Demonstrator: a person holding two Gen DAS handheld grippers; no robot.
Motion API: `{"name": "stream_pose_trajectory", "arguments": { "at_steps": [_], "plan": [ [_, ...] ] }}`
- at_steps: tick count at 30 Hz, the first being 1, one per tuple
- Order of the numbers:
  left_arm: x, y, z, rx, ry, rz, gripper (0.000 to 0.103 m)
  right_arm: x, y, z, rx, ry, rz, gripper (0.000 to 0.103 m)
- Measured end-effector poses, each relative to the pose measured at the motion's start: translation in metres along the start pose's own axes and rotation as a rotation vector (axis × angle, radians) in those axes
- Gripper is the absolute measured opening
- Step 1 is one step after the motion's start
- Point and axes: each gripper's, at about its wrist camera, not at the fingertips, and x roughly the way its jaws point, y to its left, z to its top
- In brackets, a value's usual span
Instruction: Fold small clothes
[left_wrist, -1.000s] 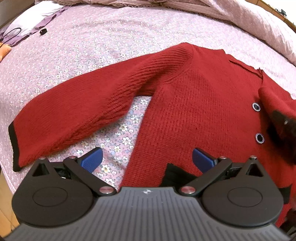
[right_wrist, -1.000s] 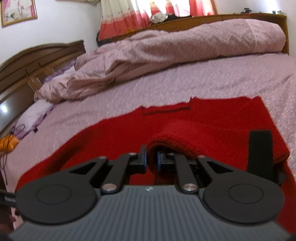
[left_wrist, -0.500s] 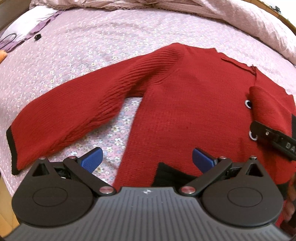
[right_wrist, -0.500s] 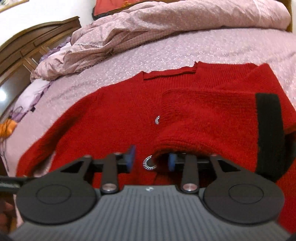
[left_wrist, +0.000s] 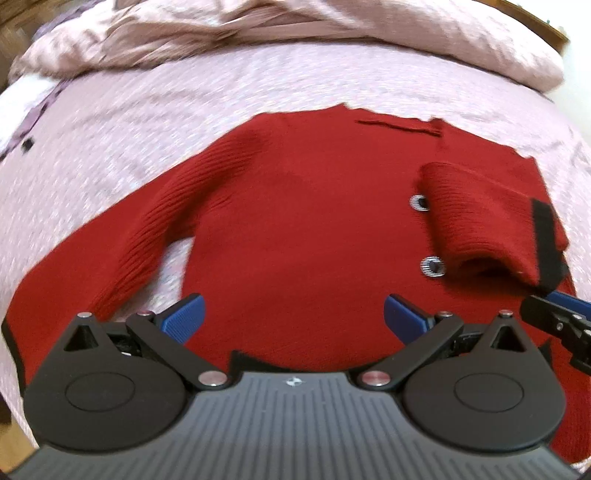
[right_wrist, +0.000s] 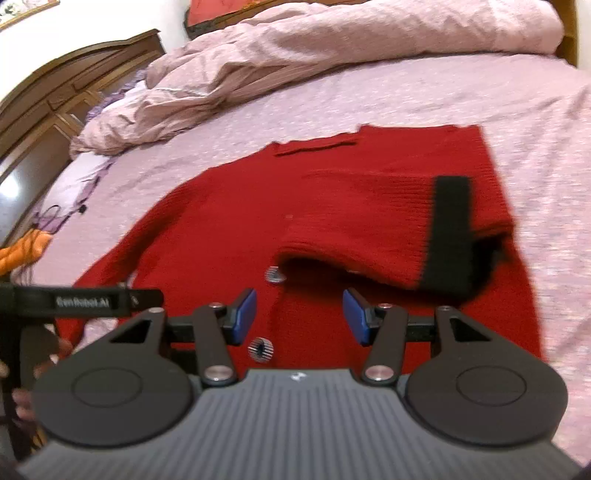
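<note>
**A:** Where are the two grippers?

**B:** From my seat, the left gripper (left_wrist: 293, 319) hangs low over the hem of the red cardigan (left_wrist: 314, 229), its jaws spread wide with nothing between them; the blue pads (left_wrist: 183, 317) sit either side of the lower middle of the left wrist frame. The right gripper (right_wrist: 299, 315) is also above the garment, jaws parted and holding nothing, pointing up the button line.

**A:** And the cardigan itself?

**B:** It lies flat on the pink flowered bedsheet (right_wrist: 424, 96), filling the centre of both frames, collar toward the top. In the left wrist view one sleeve (left_wrist: 122, 236) stretches out toward the lower left edge of the frame. The other sleeve (right_wrist: 369, 229) is folded across the chest, its black cuff (right_wrist: 448, 232) at centre right in the right wrist view.

**A:** Buttons visible?

**B:** Two round buttons (right_wrist: 260, 348) in the right wrist view: one between the pads near the lower centre, another just beside the edge of the folded sleeve above it.

**A:** Can each camera see the other tool?

**B:** Yes. The right gripper's tip shows at the right edge of the left wrist frame, and the left tool's black body crosses the left edge of the right wrist frame. A rumpled duvet (right_wrist: 332, 48) fills the upper part of the frame.
</note>
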Motion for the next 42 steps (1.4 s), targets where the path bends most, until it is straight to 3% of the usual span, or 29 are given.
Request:
{"name": "stream_pose_trajectory", "arguments": {
  "at_steps": [5, 10, 20, 29, 33, 37, 42],
  "plan": [
    [0.001, -0.039, 0.007, 0.091, -0.018, -0.02, 0.103, -0.01, -0.027, -0.003, 0.013, -0.019, -0.094, 0.054],
    [0.007, -0.076, 0.008, 0.186, -0.025, -0.016, 0.103, -0.011, -0.05, -0.006, 0.034, -0.017, -0.126, 0.054],
    [0.045, -0.136, 0.01, 0.388, -0.081, 0.091, 0.103, -0.008, -0.079, -0.019, 0.076, 0.001, -0.158, 0.054],
    [0.06, -0.166, 0.013, 0.457, -0.17, 0.08, 0.103, 0.001, -0.091, -0.023, 0.097, 0.018, -0.155, 0.054],
    [0.054, -0.174, 0.013, 0.478, -0.248, 0.058, 0.103, 0.004, -0.093, -0.025, 0.095, 0.025, -0.145, 0.054],
    [0.047, -0.183, 0.015, 0.493, -0.313, 0.012, 0.099, 0.009, -0.096, -0.026, 0.102, 0.032, -0.135, 0.054],
    [0.05, -0.199, 0.016, 0.519, -0.333, -0.044, 0.09, 0.013, -0.097, -0.027, 0.103, 0.031, -0.127, 0.056]
  ]
}}
